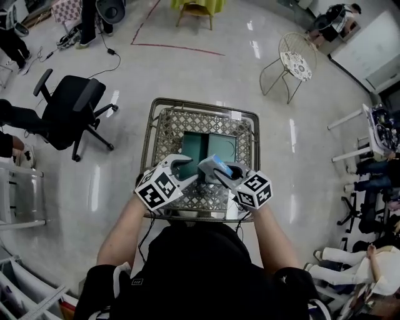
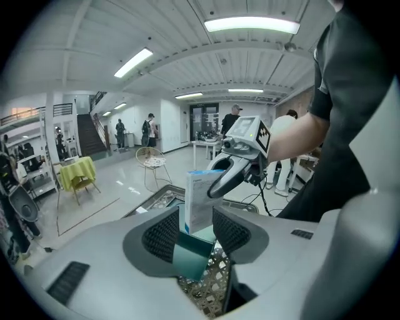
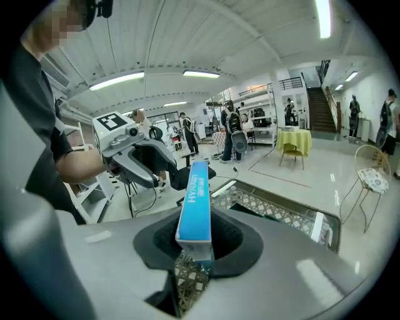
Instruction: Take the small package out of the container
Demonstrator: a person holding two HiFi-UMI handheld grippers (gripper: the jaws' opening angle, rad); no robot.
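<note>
The container is a metal lattice basket [image 1: 203, 107] right in front of me, with a dark green box [image 1: 201, 149] lying on its bottom. My right gripper [image 1: 219, 170] is shut on the small package [image 1: 221, 165], a blue and white box, and holds it above the basket's near side. In the right gripper view the package [image 3: 195, 203] stands on edge between the jaws. My left gripper [image 1: 187, 170] is open just left of it, with nothing gripped. From the left gripper view the package [image 2: 200, 201] shows beyond the jaws, pinched by the right gripper [image 2: 232, 175], over the green box [image 2: 190, 259].
A black office chair [image 1: 72, 109] stands to the left of the basket, and a wire chair [image 1: 292, 62] at the far right. A yellow-clothed table [image 1: 199, 6] is at the far side. White tables and seated people line the right edge. The floor is shiny.
</note>
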